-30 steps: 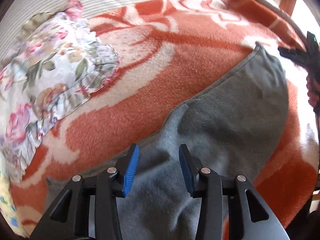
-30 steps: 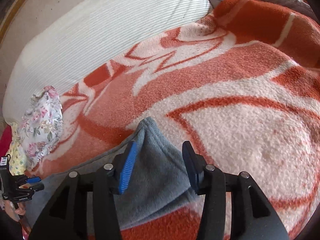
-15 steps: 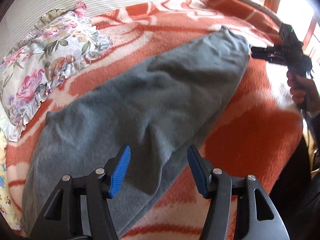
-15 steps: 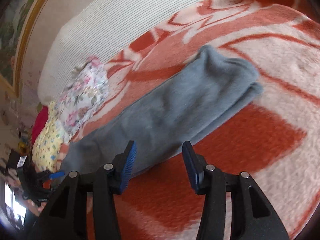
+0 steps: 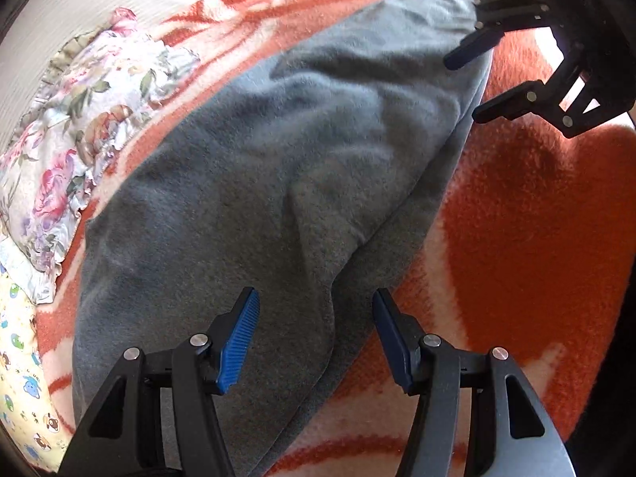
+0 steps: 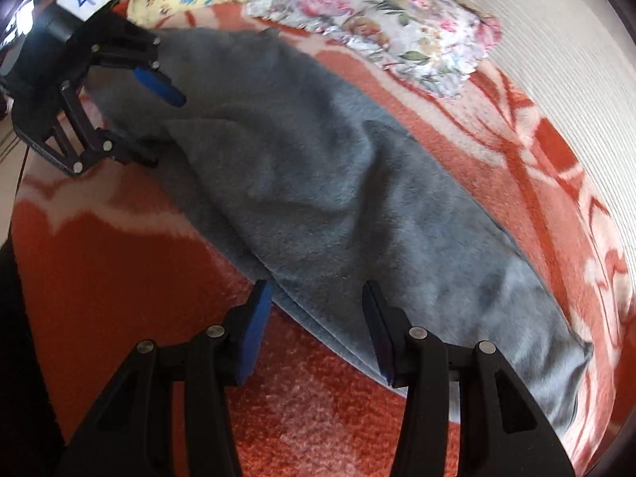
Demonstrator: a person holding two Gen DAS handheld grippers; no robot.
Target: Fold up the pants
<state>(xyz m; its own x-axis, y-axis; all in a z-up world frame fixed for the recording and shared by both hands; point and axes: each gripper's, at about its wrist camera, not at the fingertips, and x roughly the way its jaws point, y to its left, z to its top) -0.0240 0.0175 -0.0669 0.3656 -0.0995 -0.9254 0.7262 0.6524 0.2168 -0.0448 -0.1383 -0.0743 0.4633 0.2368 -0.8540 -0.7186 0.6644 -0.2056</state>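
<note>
Grey pants (image 5: 278,183) lie folded lengthwise in a long strip across an orange-and-cream blanket (image 5: 528,214) on the bed, running from lower left to upper right. The left gripper (image 5: 316,338) and right gripper (image 6: 316,332) hover above the near edge, fingers wide, holding nothing.

Fuzzy, matt grey fleece pants (image 5: 254,183); coarse woolly orange-and-cream blanket (image 5: 528,238); smooth printed floral cotton pillow (image 6: 381,28); ribbed pale cloth (image 6: 556,47); matt black plastic grippers, ridged blue pads (image 5: 238,342).
</note>
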